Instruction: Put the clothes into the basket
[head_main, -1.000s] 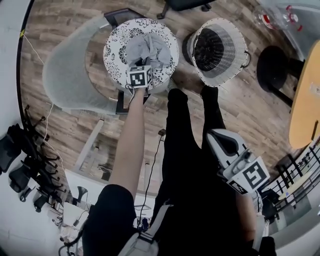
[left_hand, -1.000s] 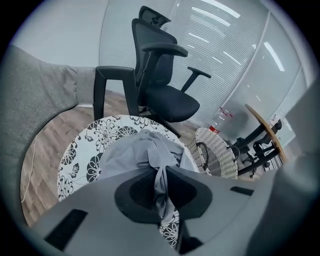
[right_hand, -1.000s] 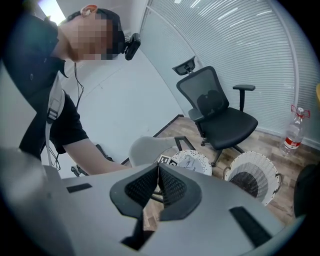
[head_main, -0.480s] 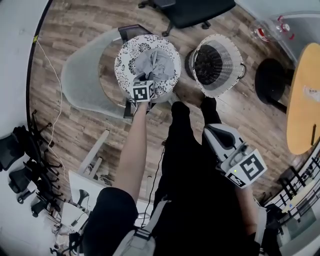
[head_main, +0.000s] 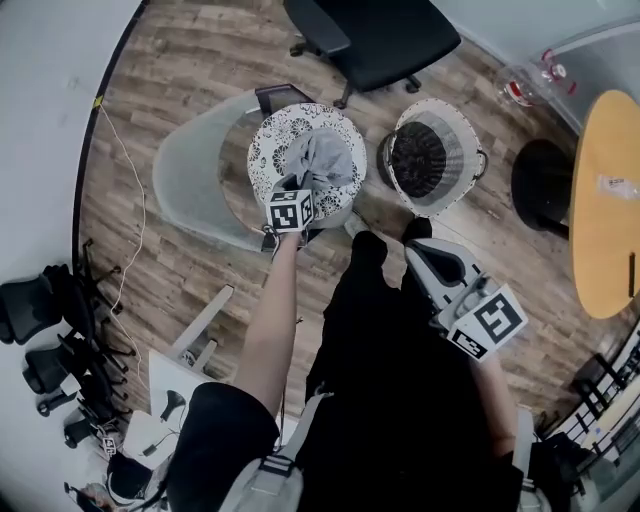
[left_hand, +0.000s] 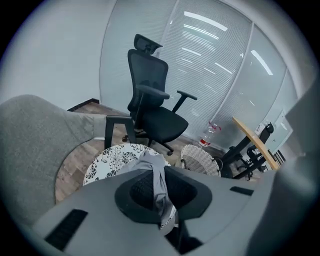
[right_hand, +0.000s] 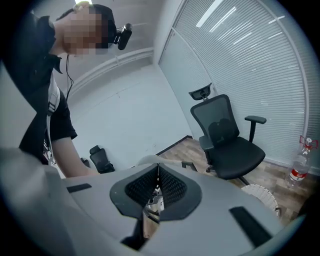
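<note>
Two grippers are in our hands. Our left gripper (left_hand: 162, 197) has its fingers (left_hand: 136, 189) clamped on a grey garment (left_hand: 154, 167). The garment hangs from the fingers in a long fold. Its lower end lies on the round flower-print surface (head_main: 270, 155), so it is not in the basket yet. The white wicker basket (head_main: 458, 140) stands on the wooden floor (head_main: 190, 60). It is just beside the surface on the right, near our feet.

Our right gripper (right_hand: 157, 189) is by our right leg, well apart from the garment. Its fingers (right_hand: 172, 186) are pressed together, pad against pad.

We can read no words here. The left marker cube (head_main: 291, 210) and the right marker cube (head_main: 488, 324) show only black and white squares. A bottle (head_main: 530, 85) past the basket has a red label, but its print is too small to read.

A second ago the garment lay in a low heap on the surface, and the left marker cube sat right down on it. Now the left gripper is higher and the cloth is pulled up into a peak. The right gripper has come up a little too. Our head has also moved. So we now see all of the black office chair (head_main: 385, 35) behind the surface. The grey shell chair (head_main: 190, 175) sits on its left.
</note>
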